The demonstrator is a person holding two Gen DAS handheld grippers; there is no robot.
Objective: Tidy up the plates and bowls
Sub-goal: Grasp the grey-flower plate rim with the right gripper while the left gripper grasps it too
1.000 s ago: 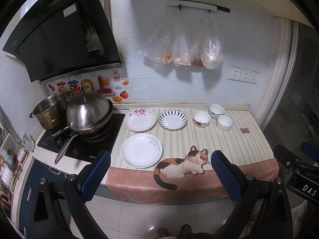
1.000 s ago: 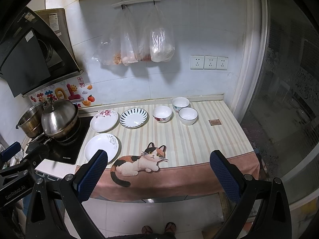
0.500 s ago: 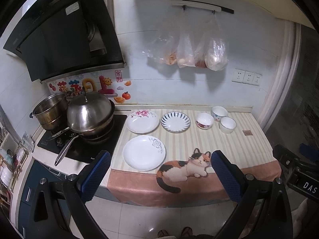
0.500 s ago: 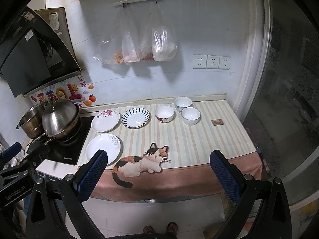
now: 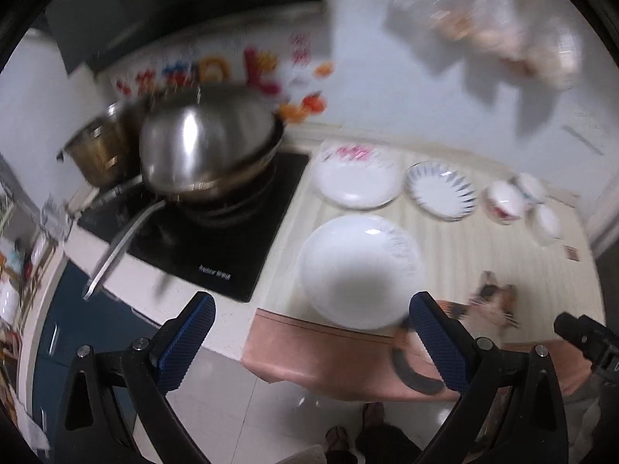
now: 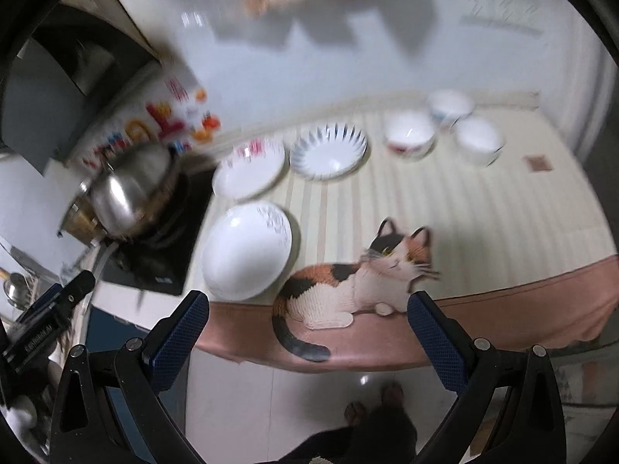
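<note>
A plain white plate (image 5: 359, 270) (image 6: 247, 249) lies at the counter's front left. Behind it lie a pink-flowered plate (image 5: 356, 174) (image 6: 249, 172) and a blue-rayed plate (image 5: 441, 193) (image 6: 329, 150). Three white bowls (image 5: 503, 201) (image 6: 410, 135) stand to their right. My left gripper (image 5: 309, 342) is open and empty, just short of the counter edge in front of the white plate. My right gripper (image 6: 307, 340) is open and empty before the counter edge, near the cat picture. Both views are blurred.
A steel wok with a lid (image 5: 205, 150) (image 6: 131, 189) and a pot (image 5: 96, 147) stand on the black hob at the left. A striped cloth with a cat picture (image 6: 356, 278) covers the counter. Plastic bags (image 5: 503, 34) hang on the wall.
Both grippers have moved forward and down toward the counter; the plates now look much larger. The left one has swung toward the white plate. Both stay open.
</note>
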